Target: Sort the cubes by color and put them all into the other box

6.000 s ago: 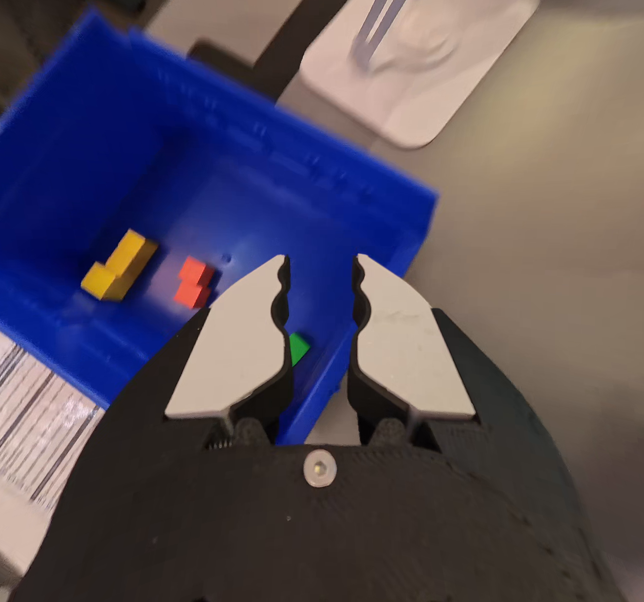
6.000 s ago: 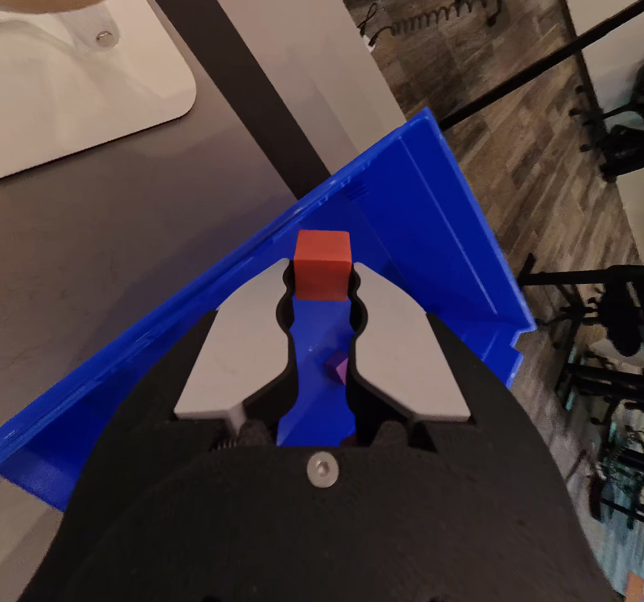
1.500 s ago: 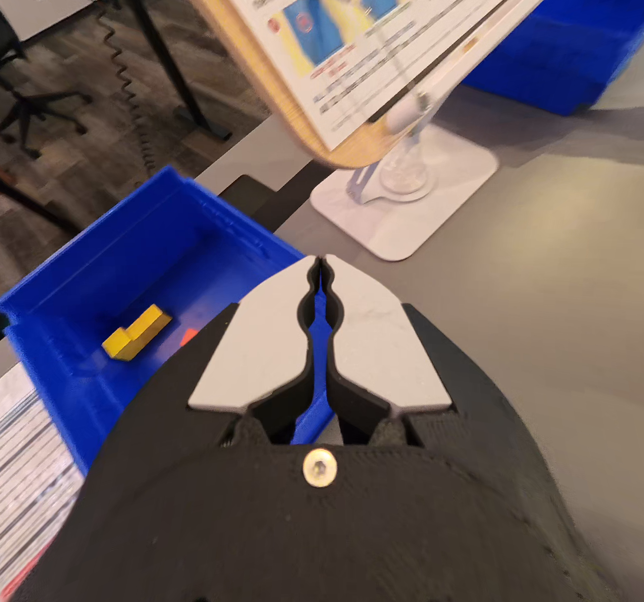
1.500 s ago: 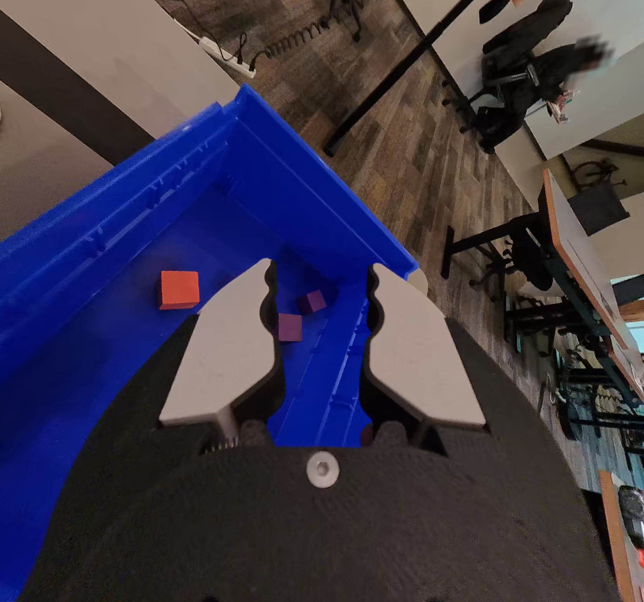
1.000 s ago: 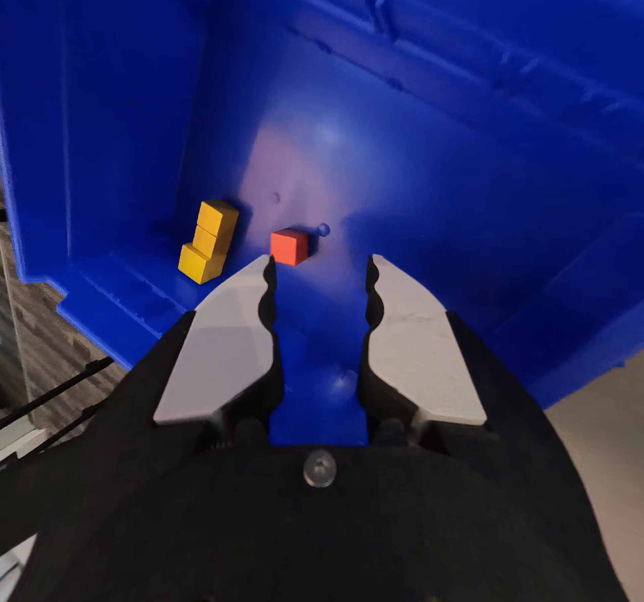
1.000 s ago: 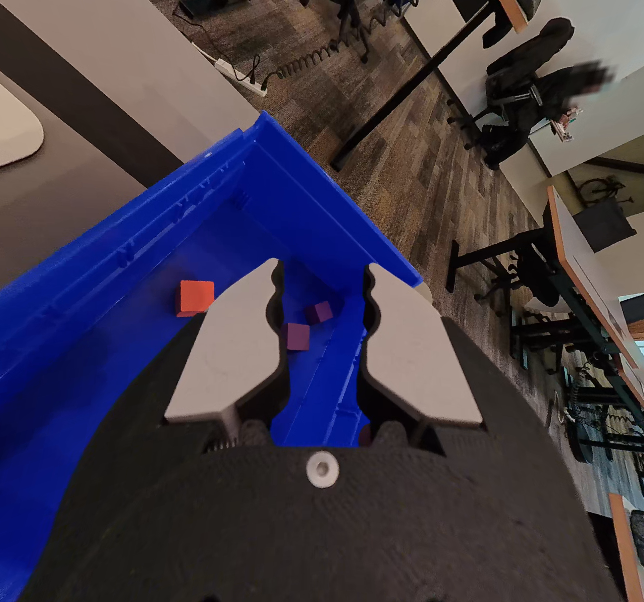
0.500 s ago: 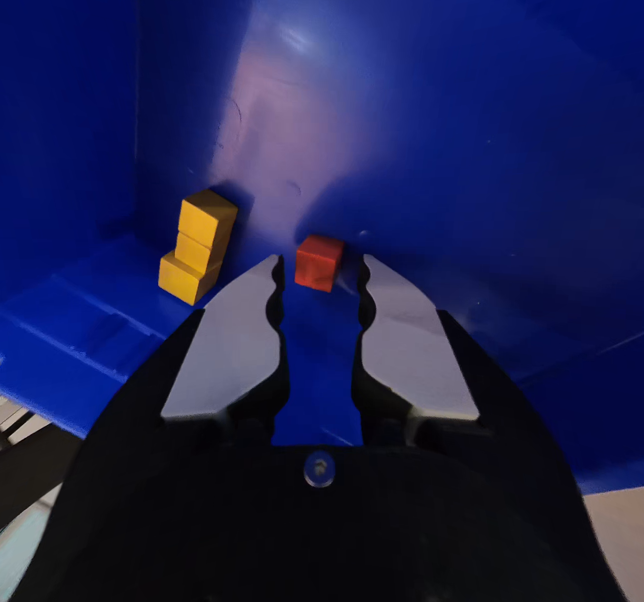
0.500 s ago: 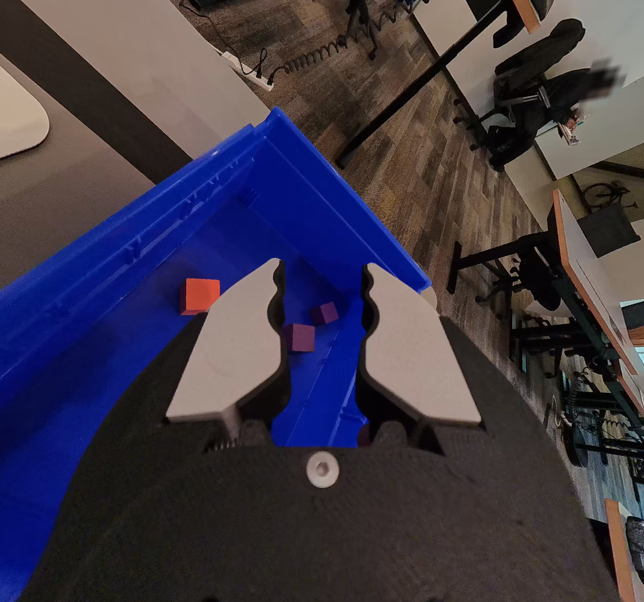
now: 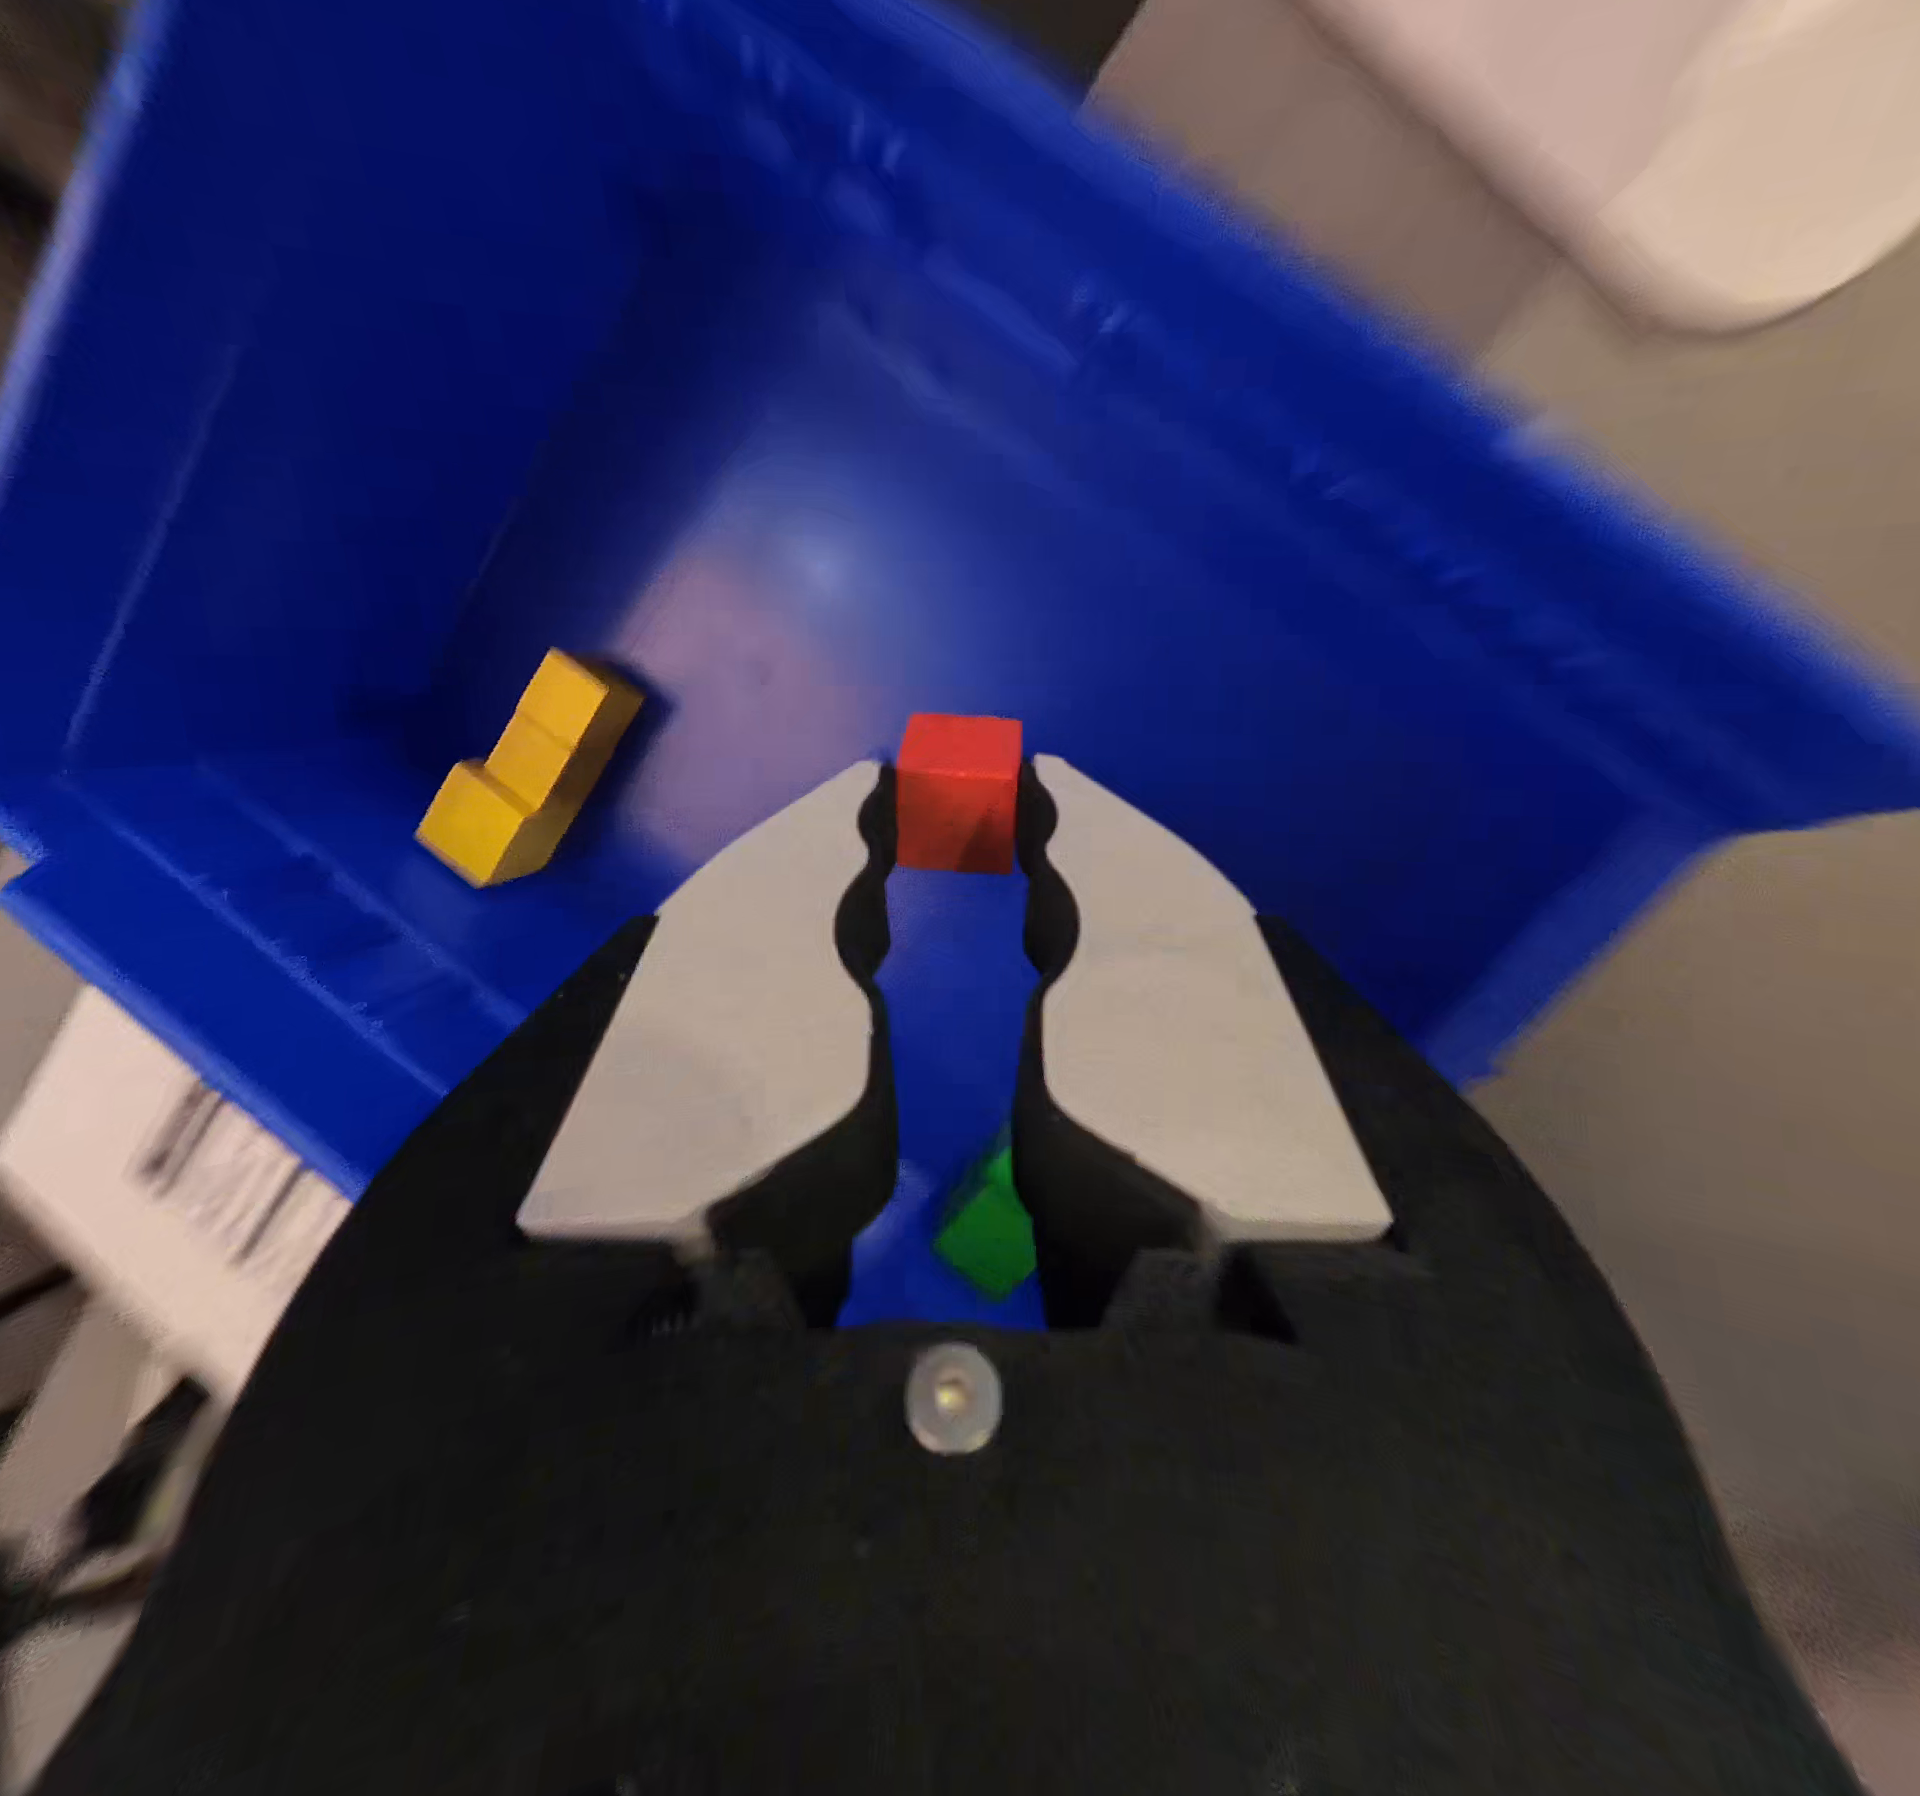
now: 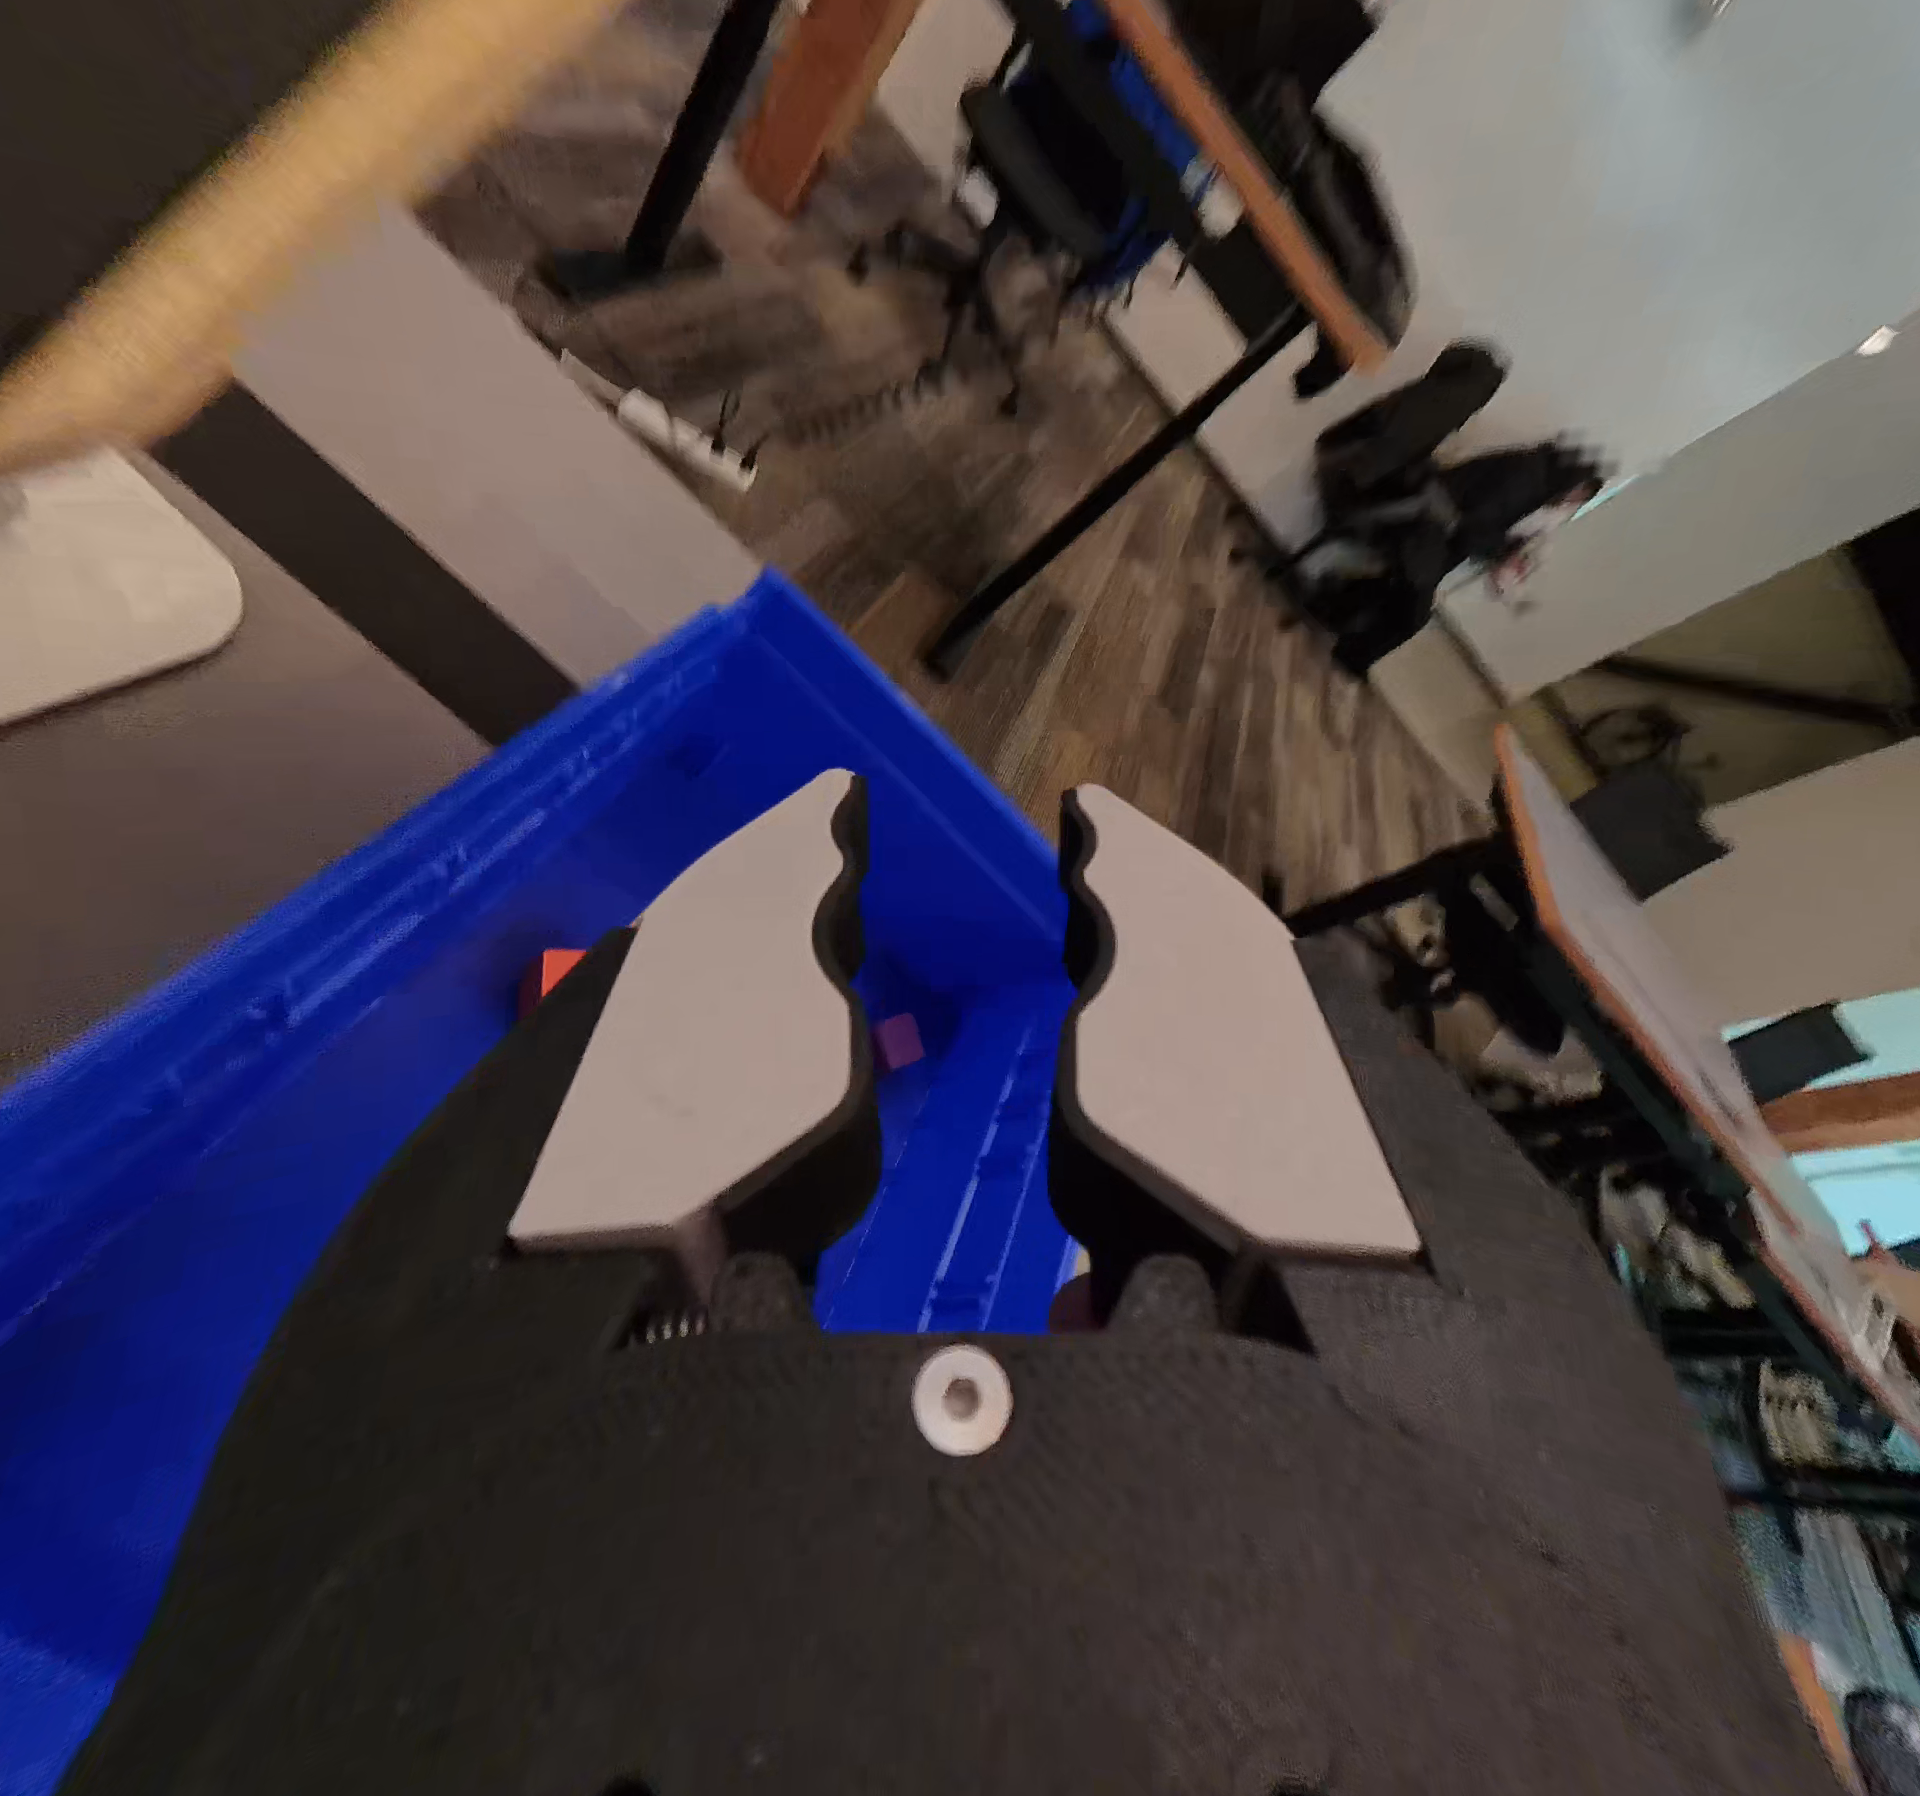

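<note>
In the left wrist view my left gripper (image 9: 956, 796) is shut on a red cube (image 9: 956, 790) and holds it above the floor of a blue box (image 9: 436, 312). A cluster of yellow cubes (image 9: 530, 770) lies in that box at the left. A green cube (image 9: 987, 1227) shows low between the fingers. In the right wrist view my right gripper (image 10: 958, 811) is open and empty over the far corner of a second blue box (image 10: 312, 1008). A red cube (image 10: 556, 972) and a purple cube (image 10: 899, 1040) lie in that box, partly hidden by the fingers.
A white stand base (image 9: 1621, 105) sits on the grey table (image 9: 1714, 1227) beyond the left box; it also shows in the right wrist view (image 10: 94, 603). A wooden board edge (image 10: 364, 115) crosses the top left. Desks and chairs (image 10: 1382, 510) stand on the floor beyond the table. My right fingertips sit around 60 centimeters from my left ones.
My left gripper closed on the red cube and lifted it off the box floor, pulling back. My right gripper stayed open and rose, tilting up away from its box.
</note>
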Demonstrator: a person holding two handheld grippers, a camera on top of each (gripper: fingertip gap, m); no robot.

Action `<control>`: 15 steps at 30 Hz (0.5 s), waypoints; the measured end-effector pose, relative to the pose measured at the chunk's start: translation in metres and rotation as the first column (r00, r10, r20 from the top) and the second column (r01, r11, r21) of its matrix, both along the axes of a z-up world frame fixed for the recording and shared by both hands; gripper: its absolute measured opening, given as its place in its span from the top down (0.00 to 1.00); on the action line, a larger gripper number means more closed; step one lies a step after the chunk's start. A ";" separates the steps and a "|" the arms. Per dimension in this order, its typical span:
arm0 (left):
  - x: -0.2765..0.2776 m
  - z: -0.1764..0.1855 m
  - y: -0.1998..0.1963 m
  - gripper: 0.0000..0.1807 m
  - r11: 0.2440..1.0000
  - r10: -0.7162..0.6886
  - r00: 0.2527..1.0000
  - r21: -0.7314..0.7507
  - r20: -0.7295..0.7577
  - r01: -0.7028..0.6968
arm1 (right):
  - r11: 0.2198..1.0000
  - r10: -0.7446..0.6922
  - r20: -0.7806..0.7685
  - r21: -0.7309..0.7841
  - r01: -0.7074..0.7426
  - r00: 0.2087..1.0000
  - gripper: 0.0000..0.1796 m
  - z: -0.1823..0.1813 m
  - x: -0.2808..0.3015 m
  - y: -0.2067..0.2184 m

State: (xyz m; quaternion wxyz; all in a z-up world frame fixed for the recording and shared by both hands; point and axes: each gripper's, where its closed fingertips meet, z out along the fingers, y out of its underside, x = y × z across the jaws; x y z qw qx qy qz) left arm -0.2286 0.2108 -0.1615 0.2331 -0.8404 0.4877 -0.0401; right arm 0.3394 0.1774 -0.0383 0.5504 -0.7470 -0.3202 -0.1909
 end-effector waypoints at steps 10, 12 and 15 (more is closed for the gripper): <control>0.116 0.084 -0.117 0.88 0.970 -0.186 0.701 0.014 0.688 0.243 | 0.871 0.390 0.155 0.258 -0.418 0.908 0.83 0.073 -0.125 -0.076; 0.139 0.091 -0.136 0.88 0.959 -0.214 0.644 0.031 0.735 0.283 | 0.810 0.485 0.194 0.268 -0.522 0.853 0.82 0.072 -0.159 -0.095; 0.172 0.104 -0.162 0.88 0.932 -0.257 0.538 0.058 0.802 0.359 | 0.702 0.627 0.226 0.249 -0.667 0.745 0.79 0.060 -0.210 -0.125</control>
